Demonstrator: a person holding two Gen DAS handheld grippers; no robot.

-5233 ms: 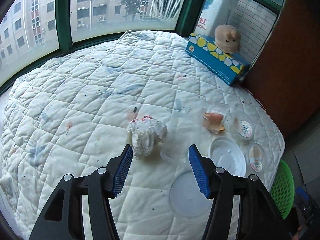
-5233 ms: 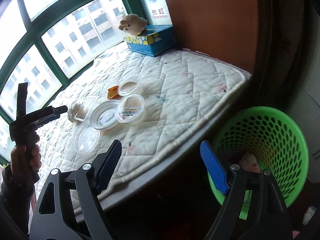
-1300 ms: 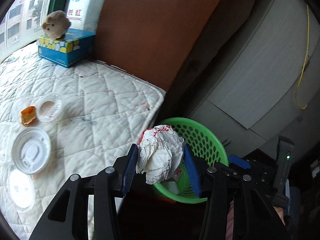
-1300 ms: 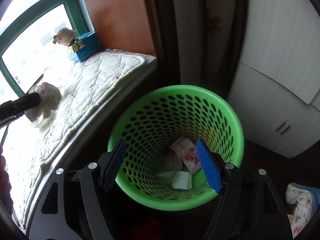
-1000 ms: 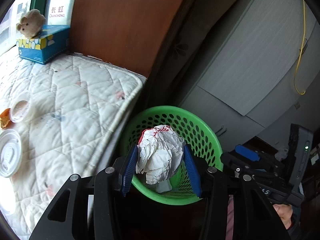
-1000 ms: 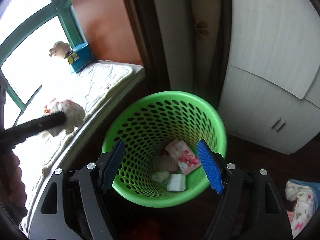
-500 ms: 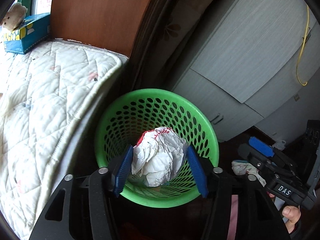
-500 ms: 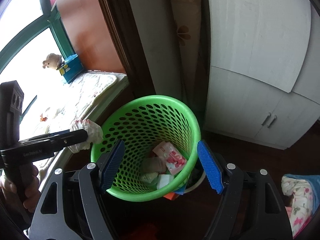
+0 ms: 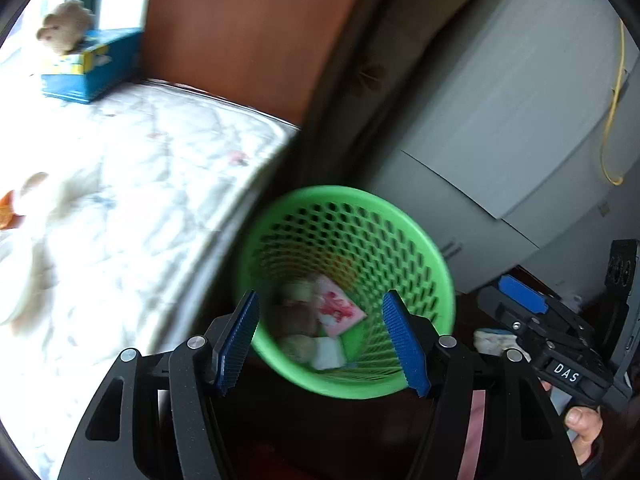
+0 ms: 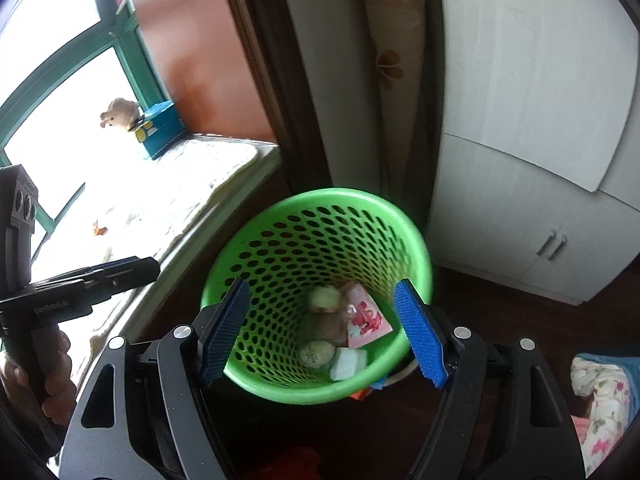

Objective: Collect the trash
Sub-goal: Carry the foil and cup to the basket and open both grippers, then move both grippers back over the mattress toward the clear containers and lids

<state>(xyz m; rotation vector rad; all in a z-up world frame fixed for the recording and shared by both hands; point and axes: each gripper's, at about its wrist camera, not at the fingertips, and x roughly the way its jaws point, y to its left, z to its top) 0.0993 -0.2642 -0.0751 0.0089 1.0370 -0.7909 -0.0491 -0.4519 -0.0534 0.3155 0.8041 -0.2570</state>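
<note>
A green perforated trash basket stands on the dark floor beside the mattress. Inside lie crumpled paper lumps, a pink-and-white wrapper and a white piece. My left gripper is open and empty above the basket's near rim; it also shows from the side in the right wrist view. My right gripper is open and empty over the basket; it shows at the right in the left wrist view.
The white quilted mattress lies to the left, with an orange scrap and plastic lids at its far left. A blue box with a plush toy sits at the back. Grey cabinets stand behind the basket.
My left gripper has opened and the crumpled white paper ball it held is gone from its jaws; a new lump lies in the basket. The left view swung back toward the mattress.
</note>
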